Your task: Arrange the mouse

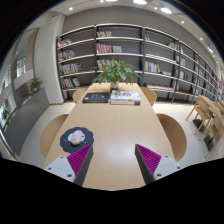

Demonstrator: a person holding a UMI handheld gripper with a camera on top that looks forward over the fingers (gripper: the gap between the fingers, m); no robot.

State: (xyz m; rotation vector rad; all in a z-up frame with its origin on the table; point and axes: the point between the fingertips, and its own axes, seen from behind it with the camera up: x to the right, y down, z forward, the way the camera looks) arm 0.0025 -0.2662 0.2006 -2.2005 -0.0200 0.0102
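Tall bookshelves (120,55) line the back wall of a library room, above a long wooden table (115,125) flanked by 4 wooden chairs (172,135). A potted plant (116,72) stands at the table's far end, just behind a white box (125,97) and a dark tray (96,97). The gripper (113,160) hangs over the near edge, its 2 magenta pads (149,157) spread wide around bare tabletop. The mouse (77,138) sits on a round dark mat (77,140), just ahead of the left finger.

smooth pale wood table (118,130), wooden chairs (172,135), matt finish
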